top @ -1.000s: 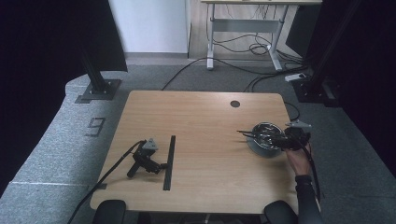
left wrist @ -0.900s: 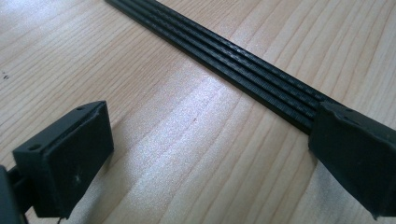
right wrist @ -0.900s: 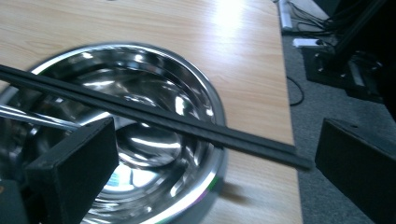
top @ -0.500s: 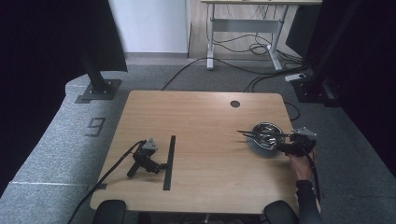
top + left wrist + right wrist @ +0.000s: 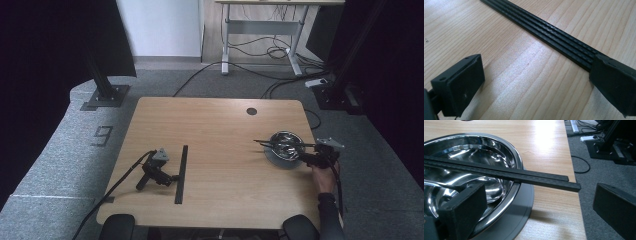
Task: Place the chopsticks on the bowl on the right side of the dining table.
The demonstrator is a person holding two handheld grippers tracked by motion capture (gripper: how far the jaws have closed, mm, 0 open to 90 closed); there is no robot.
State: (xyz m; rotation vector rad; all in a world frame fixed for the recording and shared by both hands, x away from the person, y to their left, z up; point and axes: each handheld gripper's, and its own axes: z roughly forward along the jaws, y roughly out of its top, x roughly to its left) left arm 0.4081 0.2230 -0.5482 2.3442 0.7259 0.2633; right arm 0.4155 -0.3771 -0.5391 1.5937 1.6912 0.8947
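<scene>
A steel bowl (image 5: 284, 144) rests on a flat grey disc (image 5: 280, 159) at the table's right side. Two black chopsticks (image 5: 280, 144) lie across its rim. A hand (image 5: 325, 179) holds my right gripper (image 5: 310, 156) just right of the bowl, near the table edge. In the right gripper view this gripper (image 5: 539, 207) is open, the chopsticks' ends (image 5: 544, 180) lie ahead between the jaws, and the bowl (image 5: 474, 152) is to the left. My left gripper (image 5: 170, 178) lies unheld on the table, open (image 5: 536, 82), facing a black ribbed strip (image 5: 554, 37).
The black strip (image 5: 181, 172) lies lengthwise at the table's front left. A round cable hole (image 5: 251, 111) sits near the far edge. The left gripper's cable (image 5: 115, 187) trails off the front left. The table's right edge (image 5: 574, 170) drops to grey carpet.
The right gripper has drawn back slightly to the right, away from the bowl. The chopsticks stay across the rim. The left gripper has not moved.
</scene>
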